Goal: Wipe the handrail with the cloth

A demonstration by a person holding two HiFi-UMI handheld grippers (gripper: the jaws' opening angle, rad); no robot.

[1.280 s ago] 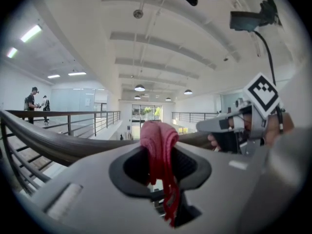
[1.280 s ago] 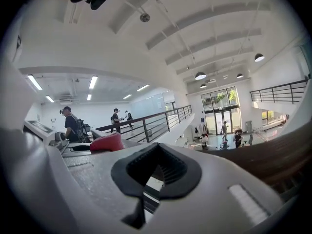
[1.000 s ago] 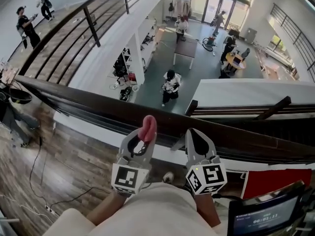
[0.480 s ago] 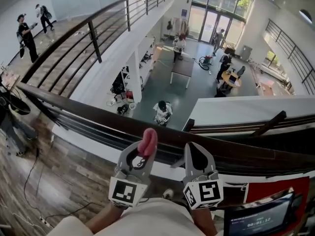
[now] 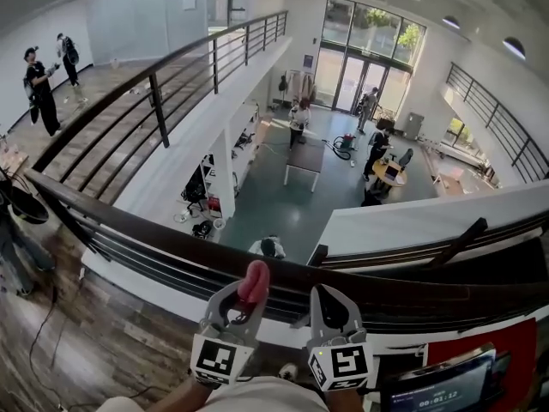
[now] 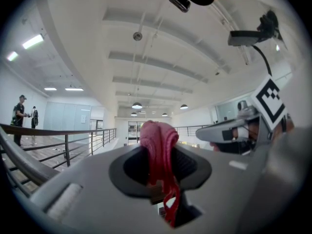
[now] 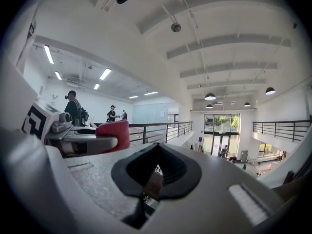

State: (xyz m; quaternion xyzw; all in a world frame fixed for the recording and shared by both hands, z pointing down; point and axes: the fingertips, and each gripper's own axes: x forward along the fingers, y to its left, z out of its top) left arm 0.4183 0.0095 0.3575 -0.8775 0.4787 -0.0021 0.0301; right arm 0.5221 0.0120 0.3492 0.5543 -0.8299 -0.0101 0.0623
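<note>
Down went the camera's framing: both grippers sat lower in the head view than a second before, and the dark smooth handrail had slid down with them. Closest in, the left gripper had its pale grey jaws clamped hard on a pink knitted cloth. In the left gripper view that gripper squeezed the cloth into a soft ribbed bunch that bulged above the black pads, with a thin red tail hanging below. Right beside it, the right gripper had its jaws drawn together on nothing. Its own view showed the right gripper with only a narrow slit between the ridged black pads. The cloth's rounded tip lay over the handrail's near edge in the head view; actual contact couldn't be judged. Beyond the rail, far below, a grey table stood on the smooth green-grey atrium floor, and tall glass doors closed the far end.
</note>
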